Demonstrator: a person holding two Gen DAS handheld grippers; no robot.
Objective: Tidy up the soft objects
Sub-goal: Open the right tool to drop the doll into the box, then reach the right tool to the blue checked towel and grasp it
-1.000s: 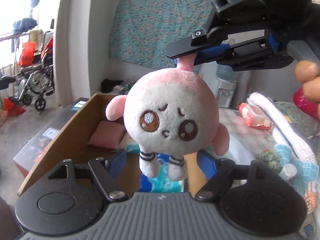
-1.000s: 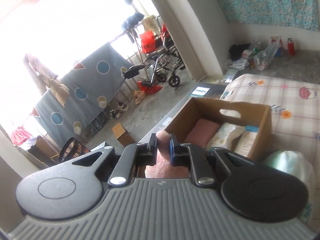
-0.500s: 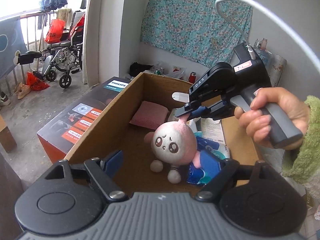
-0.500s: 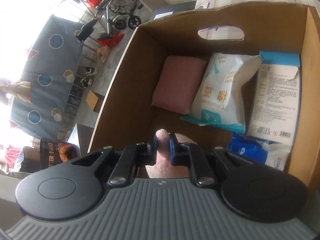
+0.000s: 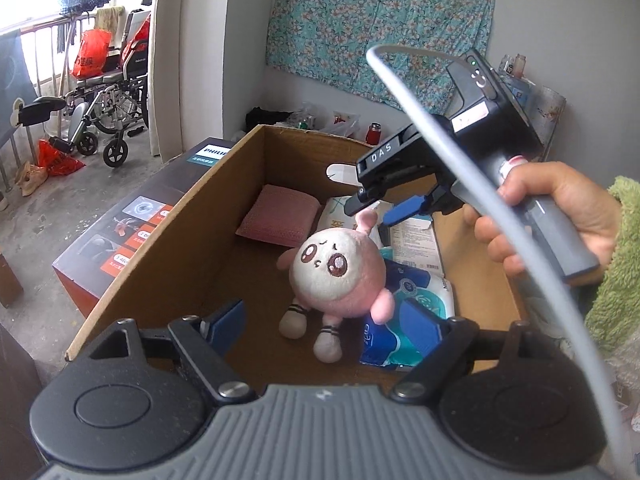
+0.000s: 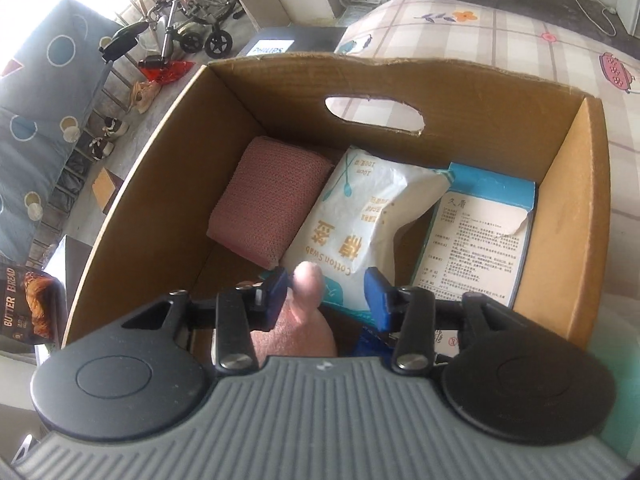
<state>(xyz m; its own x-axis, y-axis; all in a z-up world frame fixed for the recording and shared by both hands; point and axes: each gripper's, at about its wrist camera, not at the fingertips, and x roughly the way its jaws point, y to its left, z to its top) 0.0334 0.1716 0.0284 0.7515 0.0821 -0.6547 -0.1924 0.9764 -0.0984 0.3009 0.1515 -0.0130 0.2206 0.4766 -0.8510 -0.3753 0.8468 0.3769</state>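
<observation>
Item: plush doll (image 5: 338, 276), pink and cream, round-headed, embroidered face, striped legs. Location: lying inside the cardboard box (image 5: 168, 248), feet toward the near wall, leaning partly on a blue packet (image 5: 412, 300).

Right gripper (image 6: 326, 290): hanging just above the doll's head, fingers spread wide. The doll's pink top tuft (image 6: 307, 284) is standing between the blue pads, touching the left one at most; nothing is being squeezed.

Left gripper (image 5: 324, 322): hovering at the near edge of the box, fingers parted and carrying nothing.

Other contents, at the far end: a folded pink cloth (image 6: 266, 210), a white cotton swab bag (image 6: 366, 224), and a blue-edged printed carton (image 6: 486, 236) along the right wall.

Handling notes, as judged: the doll is looking light, soft and squashy, not fragile, and unlikely to slip from rubber pads. The thin tuft or a limb is offering the tidiest hold; the head is looking too broad and would merely compress.

Status, as judged: the doll is sitting where it belongs.
</observation>
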